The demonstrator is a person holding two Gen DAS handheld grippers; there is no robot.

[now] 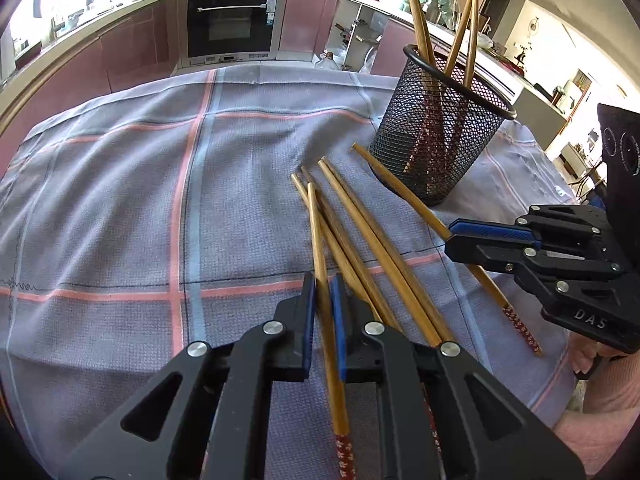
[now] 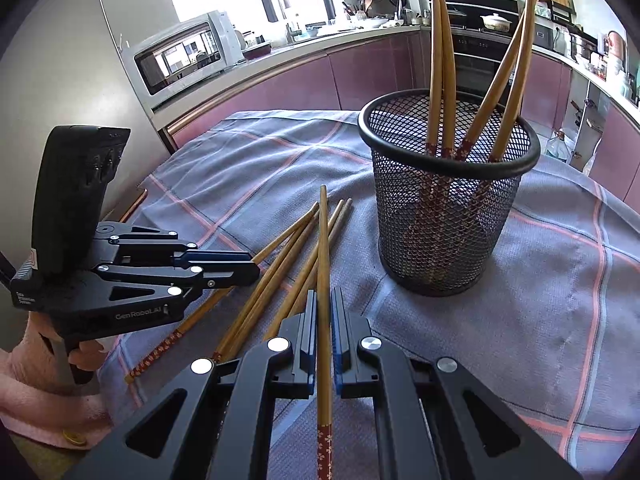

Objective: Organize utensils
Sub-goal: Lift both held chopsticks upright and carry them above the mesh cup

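A black mesh cup point(image 1: 440, 128) point(image 2: 448, 208) stands on the checked cloth with several bamboo chopsticks upright in it. Several more chopsticks point(image 1: 360, 248) point(image 2: 280, 272) lie in a loose pile on the cloth in front of the cup. My left gripper point(image 1: 322, 312) is shut on one chopstick point(image 1: 320, 248) from the pile; it also shows in the right wrist view point(image 2: 256, 268). My right gripper point(image 2: 324, 312) is shut on another chopstick point(image 2: 323, 248), which points toward the cup; the gripper also shows in the left wrist view point(image 1: 450, 240).
The grey cloth point(image 1: 120, 200) point(image 2: 560, 280) with pink and blue lines covers the table. Kitchen counters, an oven point(image 1: 232, 20) and a microwave point(image 2: 180, 52) stand beyond the table's far edge.
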